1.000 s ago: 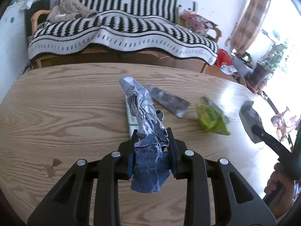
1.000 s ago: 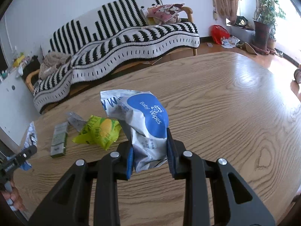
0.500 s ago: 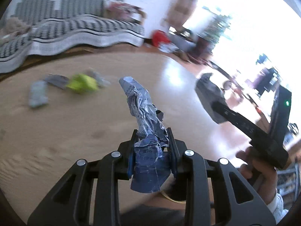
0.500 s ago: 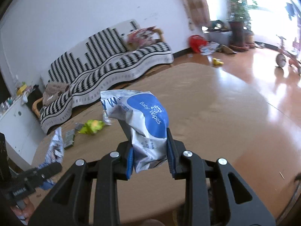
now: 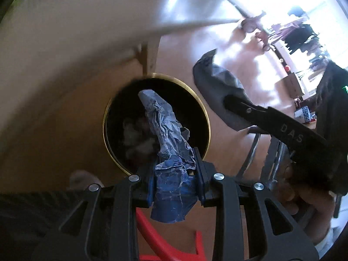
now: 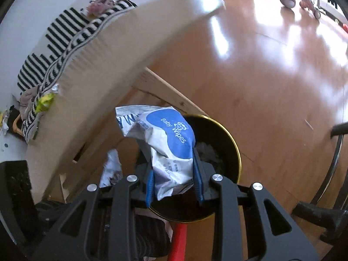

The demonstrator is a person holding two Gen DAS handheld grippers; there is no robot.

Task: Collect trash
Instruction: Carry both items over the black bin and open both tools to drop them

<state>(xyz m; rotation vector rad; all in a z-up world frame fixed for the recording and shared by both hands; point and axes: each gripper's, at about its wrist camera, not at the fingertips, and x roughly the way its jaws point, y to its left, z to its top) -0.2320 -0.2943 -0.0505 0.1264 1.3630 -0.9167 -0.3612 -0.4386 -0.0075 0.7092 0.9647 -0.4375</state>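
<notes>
My left gripper (image 5: 175,181) is shut on a crumpled blue and silver wrapper (image 5: 167,143) and holds it above a round black trash bin with a gold rim (image 5: 202,108) on the floor. The bin holds pale crumpled trash. My right gripper (image 6: 174,184) is shut on a white and blue baby wipes pack (image 6: 165,143), held over the same bin (image 6: 236,150). The right gripper shows in the left wrist view (image 5: 219,93), to the right of the bin. The left gripper's wrapper (image 6: 112,165) shows at the left in the right wrist view.
The wooden table's edge (image 6: 104,65) arcs over the bin, with a yellow-green wrapper (image 6: 44,102) on it. A wooden table leg (image 6: 171,95) stands beside the bin. A striped sofa (image 6: 54,43) is behind. Metal chair legs (image 6: 335,158) stand at the right. A red object (image 5: 156,239) lies below.
Both grippers have swung down from the table top to the floor beside it, carrying their trash. The bin has come into view beneath them. Both stay shut.
</notes>
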